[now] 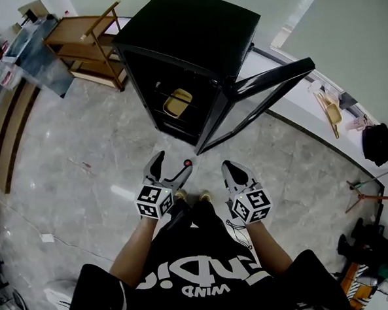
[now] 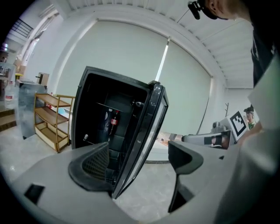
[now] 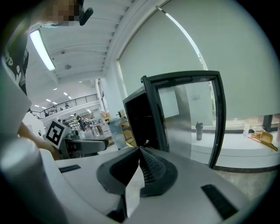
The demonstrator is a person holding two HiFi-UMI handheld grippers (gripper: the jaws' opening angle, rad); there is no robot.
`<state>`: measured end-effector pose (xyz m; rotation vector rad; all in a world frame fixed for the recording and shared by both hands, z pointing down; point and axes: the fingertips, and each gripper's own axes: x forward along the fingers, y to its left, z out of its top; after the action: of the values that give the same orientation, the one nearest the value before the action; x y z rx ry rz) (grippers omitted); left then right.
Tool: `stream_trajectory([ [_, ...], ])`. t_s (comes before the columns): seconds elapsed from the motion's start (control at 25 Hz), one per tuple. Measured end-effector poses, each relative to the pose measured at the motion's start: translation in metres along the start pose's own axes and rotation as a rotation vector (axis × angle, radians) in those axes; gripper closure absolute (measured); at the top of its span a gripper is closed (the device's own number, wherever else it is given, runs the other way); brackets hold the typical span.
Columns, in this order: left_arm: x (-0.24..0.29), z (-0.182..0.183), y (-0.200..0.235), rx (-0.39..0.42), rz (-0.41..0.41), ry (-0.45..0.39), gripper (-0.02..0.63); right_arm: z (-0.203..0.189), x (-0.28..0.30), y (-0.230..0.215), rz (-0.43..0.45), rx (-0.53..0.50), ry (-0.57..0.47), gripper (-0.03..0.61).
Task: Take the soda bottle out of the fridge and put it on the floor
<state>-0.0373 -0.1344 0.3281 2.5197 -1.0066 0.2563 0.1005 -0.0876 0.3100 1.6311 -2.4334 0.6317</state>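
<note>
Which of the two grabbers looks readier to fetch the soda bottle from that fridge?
Left, probably. The left gripper has its jaws apart, and its view looks straight into the open fridge at the soda bottle. The right gripper has its jaws together and faces the swung-out door.

Bright even daylight; fisheye edges; sharp.

head view: set overhead, aimed steeply down at the grey marble floor (image 1: pixel 83 158) | both gripper views: carried low, aimed level | shared: the black glass-doored fridge (image 1: pixel 186 33), seen nearby
</note>
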Motion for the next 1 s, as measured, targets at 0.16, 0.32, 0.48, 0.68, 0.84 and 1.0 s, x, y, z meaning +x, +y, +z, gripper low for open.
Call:
stream_trajectory([
  [0.16, -0.011, 0.023, -0.016, 0.021, 0.003, -0.023, 0.378, 0.016, -0.010, 0.003, 0.013, -0.023, -0.023, 0.555],
  [0.32, -0.021, 0.038, -0.025, 0.056, 0.015, -0.051, 0.596, 0.024, -0.014, 0.007, 0.016, -0.028, -0.042, 0.555],
  [0.48, -0.028, 0.049, -0.035, 0.045, -0.014, -0.061, 0.607, 0.033, -0.021, 0.011, 0.020, -0.027, -0.060, 0.555],
  [0.68, -0.045, 0.064, -0.036, 0.087, -0.008, -0.082, 0.607, 0.047, -0.029, 0.013, 0.025, -0.044, -0.086, 0.555],
  [0.84, -0.062, 0.072, -0.035, 0.121, 0.019, -0.128, 0.606, 0.059, -0.040, 0.012, 0.015, -0.090, -0.111, 0.555],
  [1.0, -0.079, 0.075, -0.022, 0.124, 0.070, -0.173, 0.606, 0.064, -0.045, 0.015, 0.002, -0.126, -0.147, 0.555],
])
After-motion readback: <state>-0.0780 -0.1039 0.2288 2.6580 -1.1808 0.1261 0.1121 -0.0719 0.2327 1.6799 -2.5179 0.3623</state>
